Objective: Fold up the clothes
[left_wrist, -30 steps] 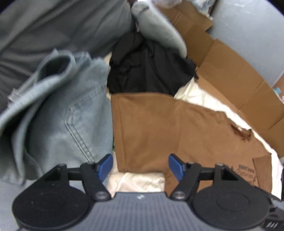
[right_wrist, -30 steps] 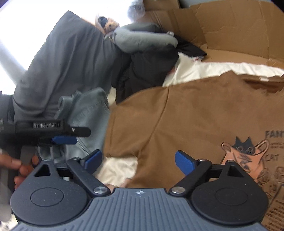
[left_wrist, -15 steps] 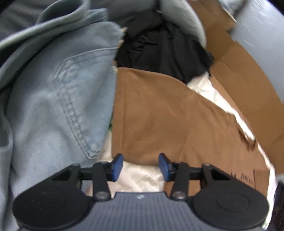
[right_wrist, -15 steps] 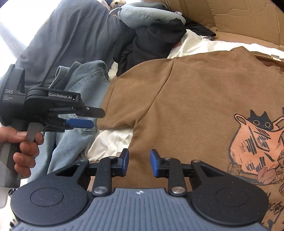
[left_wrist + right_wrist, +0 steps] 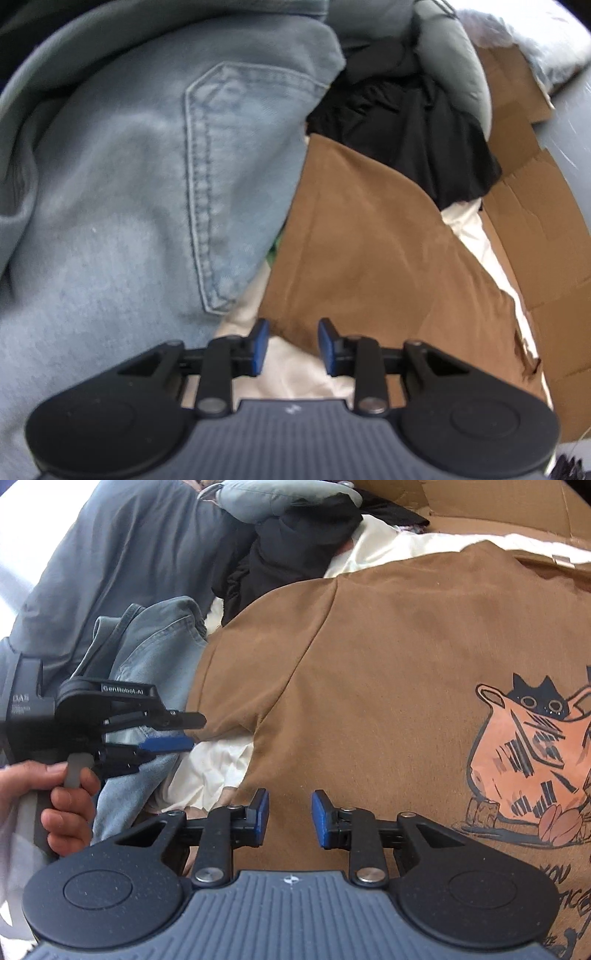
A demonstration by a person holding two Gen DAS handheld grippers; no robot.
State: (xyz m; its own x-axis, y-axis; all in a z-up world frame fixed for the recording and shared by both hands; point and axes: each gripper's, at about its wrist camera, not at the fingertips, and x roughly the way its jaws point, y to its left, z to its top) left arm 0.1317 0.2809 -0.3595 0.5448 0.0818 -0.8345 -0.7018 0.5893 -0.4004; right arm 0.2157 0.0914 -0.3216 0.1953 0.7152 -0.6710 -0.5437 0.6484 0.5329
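While the left tongs (image 5: 290, 345) are closing just short of the brown shirt's (image 5: 369, 664) sleeve hem, the right tongs (image 5: 288, 818), partly spread, hover nearer, over its side, pinching nothing.

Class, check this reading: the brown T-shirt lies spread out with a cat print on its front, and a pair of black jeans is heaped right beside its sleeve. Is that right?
One detail is wrong. The jeans beside the sleeve are light blue denim, not black; the left wrist view shows their stitched pocket. The brown T-shirt does lie spread out with a cat print.
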